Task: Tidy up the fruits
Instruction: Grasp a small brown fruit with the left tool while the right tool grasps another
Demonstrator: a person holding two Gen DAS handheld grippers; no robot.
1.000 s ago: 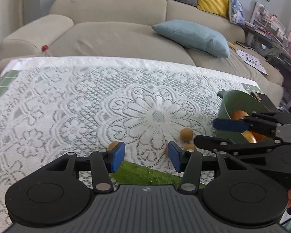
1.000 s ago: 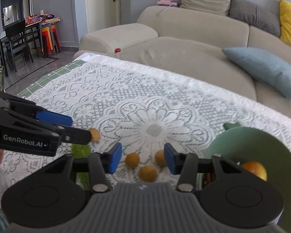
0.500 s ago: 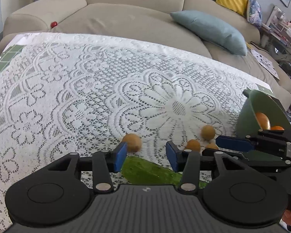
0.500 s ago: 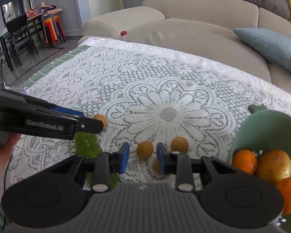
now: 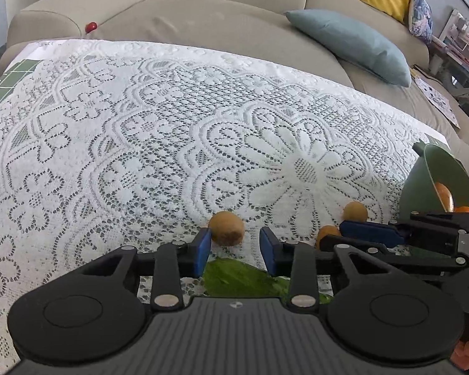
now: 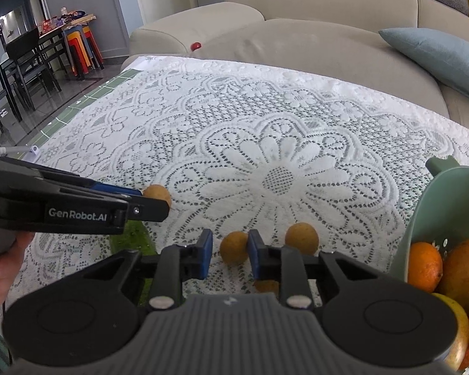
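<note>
Left claw (image 5: 234,247) sits low over the desk (image 5: 140,143), which is covered w/ a white lace cloth (image 5: 178,118); its blue pads are apart w/ nothing between them. A small tan round fruit (image 5: 227,228) lies on the lace just past the tips, near the left pad; whether pad and fruit touch can't be told. A green leafy item (image 5: 244,279) lies under the claw, partly hidden by its body. Right claw (image 6: 229,253) is also parted, pads either side of a second small tan fruit (image 6: 233,247), which looks to sit on the cloth just beyond the tips, close to the right pad, not clamped. Another tan fruit (image 6: 301,238) lies just to the right of it, and a fourth (image 6: 266,286) is mostly hidden beneath the right finger. From the right wrist view, the left claw comes in from the left edge w/ "GenRobot.AI" on its side, tips next to the first fruit. A green colander-type bowl (image 6: 444,200) stands at the desk's right edge, holding oranges (image 6: 424,265) & other larger fruit. Behind the desk: beige sofa (image 5: 203,9) w/ a light-blue cushion (image 5: 350,42) and a small red ball (image 5: 92,26).
</note>
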